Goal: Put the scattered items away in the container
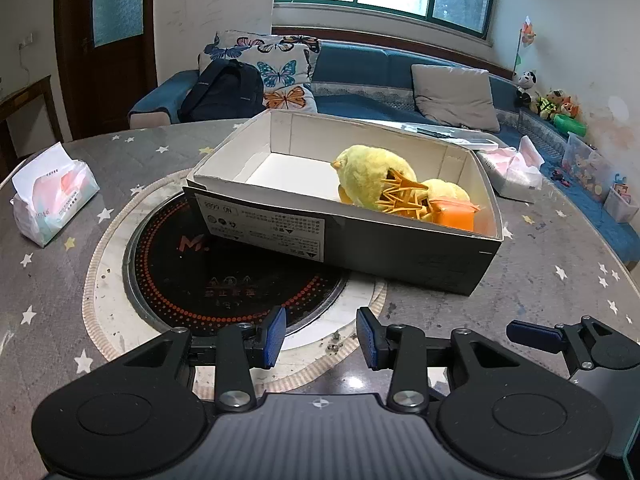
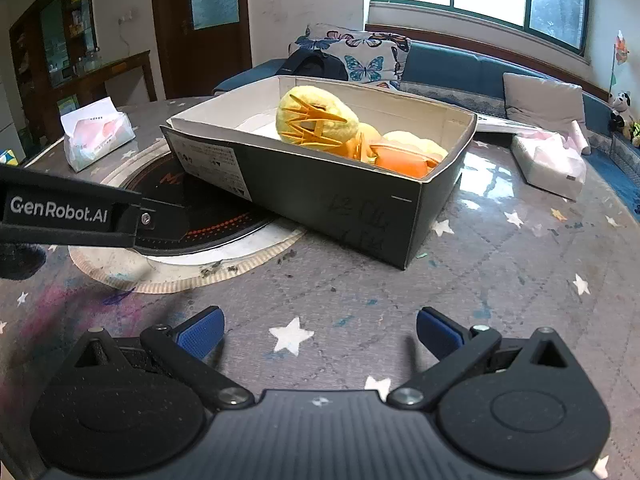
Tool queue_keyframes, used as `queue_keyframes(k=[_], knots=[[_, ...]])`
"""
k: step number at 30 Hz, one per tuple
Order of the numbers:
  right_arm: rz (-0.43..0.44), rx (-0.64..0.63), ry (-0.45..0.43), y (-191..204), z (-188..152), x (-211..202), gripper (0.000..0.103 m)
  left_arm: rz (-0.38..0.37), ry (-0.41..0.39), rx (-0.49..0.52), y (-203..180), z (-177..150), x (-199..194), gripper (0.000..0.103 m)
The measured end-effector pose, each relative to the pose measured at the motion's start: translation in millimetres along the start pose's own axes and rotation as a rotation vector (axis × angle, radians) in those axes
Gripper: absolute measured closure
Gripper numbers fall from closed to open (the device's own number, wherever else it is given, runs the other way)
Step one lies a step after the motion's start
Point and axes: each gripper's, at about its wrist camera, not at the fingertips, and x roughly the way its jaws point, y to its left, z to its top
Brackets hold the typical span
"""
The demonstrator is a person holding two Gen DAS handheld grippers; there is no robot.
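A dark cardboard box (image 1: 400,258) with a white inside stands on the table; it also shows in the right wrist view (image 2: 340,196). Inside lie a yellow plush chick (image 1: 368,176) (image 2: 320,114), an orange spiky clip (image 1: 402,196) (image 2: 310,124), an orange block (image 1: 456,214) (image 2: 404,164) and a second yellow plush (image 1: 446,190) (image 2: 416,142). My left gripper (image 1: 320,338) is open and empty, near the table's front, short of the box. My right gripper (image 2: 320,330) is open wide and empty over bare table, in front of the box.
A round black induction hob (image 1: 224,276) (image 2: 208,220) is set in the table, partly under the box. Tissue packs sit at left (image 1: 52,196) (image 2: 98,134) and right (image 1: 514,170) (image 2: 550,158). A blue sofa is behind. The left gripper's body (image 2: 80,216) crosses the right view.
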Motion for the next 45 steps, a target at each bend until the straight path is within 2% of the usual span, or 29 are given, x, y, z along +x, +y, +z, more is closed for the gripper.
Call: queue_keyframes(k=[22,45], knots=[[0.0,0.014,0.005,0.9,11.3,11.4,0.0,-0.001,0.012,-0.008,4.1,8.8,13.5,0.062],[-0.03,0.051,0.009,-2.1,25.2,22.8,0.0,0.009,0.022,0.027,7.3,23.2,29.8,0.062]])
